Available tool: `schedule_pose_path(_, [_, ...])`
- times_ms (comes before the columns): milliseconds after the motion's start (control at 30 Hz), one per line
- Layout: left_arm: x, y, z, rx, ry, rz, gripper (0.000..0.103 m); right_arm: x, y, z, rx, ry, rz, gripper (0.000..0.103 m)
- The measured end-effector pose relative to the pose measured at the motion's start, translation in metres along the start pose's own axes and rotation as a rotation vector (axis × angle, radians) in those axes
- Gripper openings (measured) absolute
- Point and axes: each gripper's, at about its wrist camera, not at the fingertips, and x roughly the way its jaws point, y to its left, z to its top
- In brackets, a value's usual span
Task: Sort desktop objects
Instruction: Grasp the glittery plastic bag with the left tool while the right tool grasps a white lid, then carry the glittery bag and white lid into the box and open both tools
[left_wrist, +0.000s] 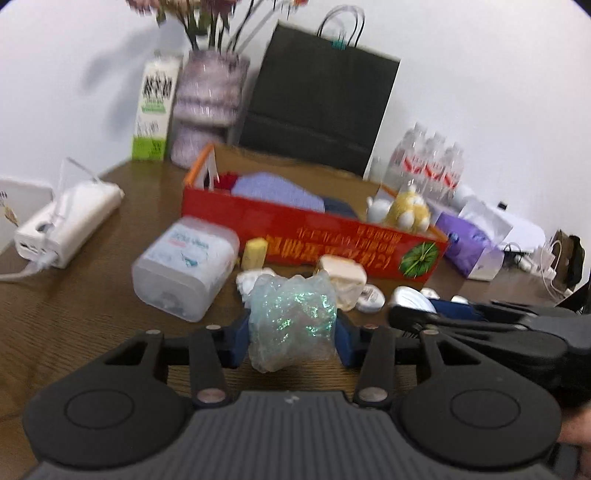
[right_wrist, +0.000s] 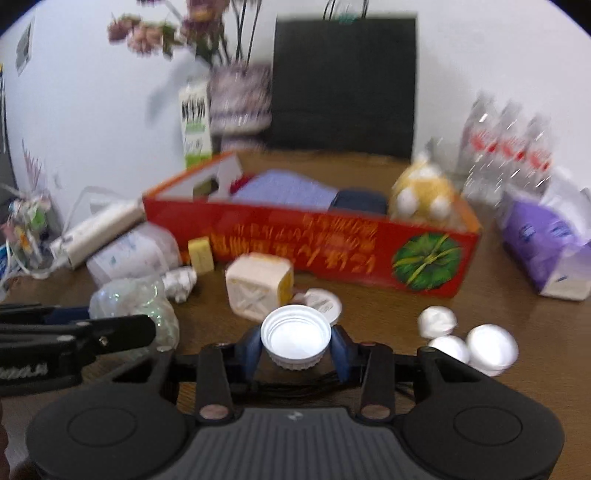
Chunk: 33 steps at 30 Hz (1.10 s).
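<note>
Left claw (left_wrist: 292, 334): blue pads pressed on one crumpled clear plastic wad (left_wrist: 291, 319), held near the worktop's (left_wrist: 92, 314) front edge. Right claw (right_wrist: 295, 349): closed on one white cap (right_wrist: 295, 338). Three white caps (right_wrist: 469, 341) lie loose at right. One red box (right_wrist: 332, 247) stands behind, mid-worktop; one white cube (right_wrist: 258, 291) and one yellow block (right_wrist: 201, 255) lie before it.

No lettering can be read with confidence. The red box (right_wrist: 310, 236) carries orange characters along its front, too blurred to make out. The carton (left_wrist: 154, 110) and the clear tub (left_wrist: 184, 267) bear print, equally illegible.
</note>
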Motion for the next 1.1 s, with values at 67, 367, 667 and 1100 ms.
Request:
schedule_pose_path(67, [-0.014,-0.003,-0.006,-0.005,-0.021,0.014,0.047,-0.020,-0.004,-0.007,0.007,-0.008,0.013,0.039])
schedule_pose_path(367, [-0.067,-0.022,-0.053,0.029,0.049,0.002,0.047,-0.095,-0.009,-0.071,0.044,0.013,0.002,0.039])
schedule_pose_path(667, [-0.103,-0.045,-0.057,0.095,0.010,0.003,0.047,-0.137,-0.001,-0.099,0.062,-0.028,0.016,0.039])
schedule_pose_path(1100, [-0.031,-0.032,0.107,0.249,-0.039,-0.003,0.048,-0.120,-0.055,0.038,0.074,-0.193,0.000,0.039])
